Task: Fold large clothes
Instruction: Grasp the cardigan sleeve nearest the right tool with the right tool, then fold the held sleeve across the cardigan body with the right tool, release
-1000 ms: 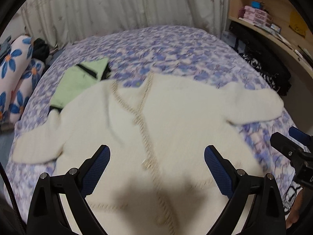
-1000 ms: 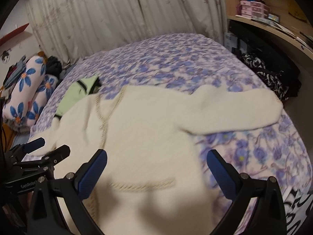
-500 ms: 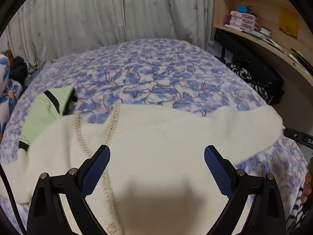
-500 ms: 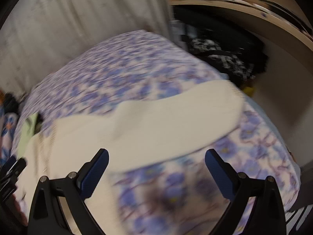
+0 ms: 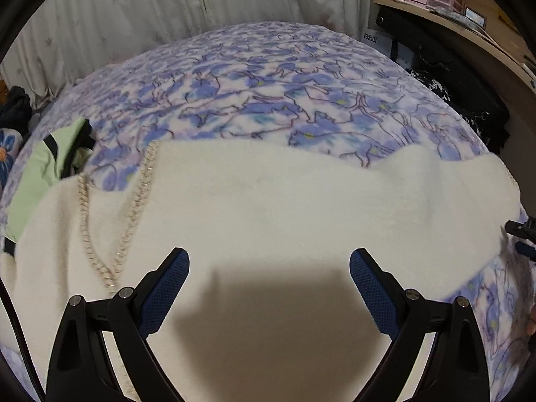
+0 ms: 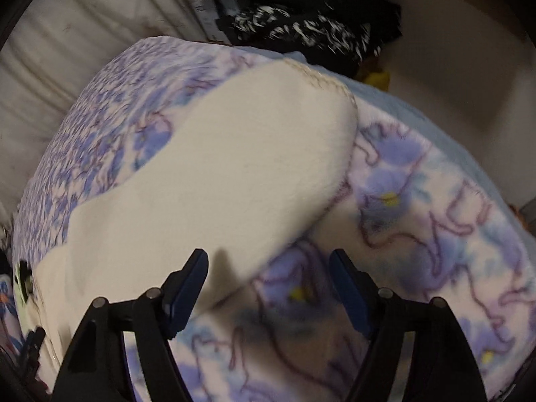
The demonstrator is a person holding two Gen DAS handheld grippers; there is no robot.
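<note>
A cream knitted cardigan (image 5: 268, 201) lies spread flat on the bed, front up, with a braided trim (image 5: 134, 194) along its opening. My left gripper (image 5: 269, 288) is open and empty, hovering over the cardigan's body. The cardigan's right sleeve (image 6: 217, 174) stretches toward the bed's edge, its cuff (image 6: 321, 80) at the far end. My right gripper (image 6: 269, 288) is open and empty, low over the sleeve's near edge. The right gripper's tip shows at the right edge of the left wrist view (image 5: 522, 231).
The bed has a blue and purple flowered blanket (image 5: 284, 100). A light green garment (image 5: 50, 167) lies at the left, partly under the cardigan. Black and white clothes (image 6: 301, 30) are piled beside the bed. Curtains (image 5: 167, 10) hang behind; a wooden shelf (image 5: 452, 10) stands at the right.
Both grippers have moved right and lower. The right gripper has swung toward the right sleeve and come down close to it. The cardigan has not moved.
</note>
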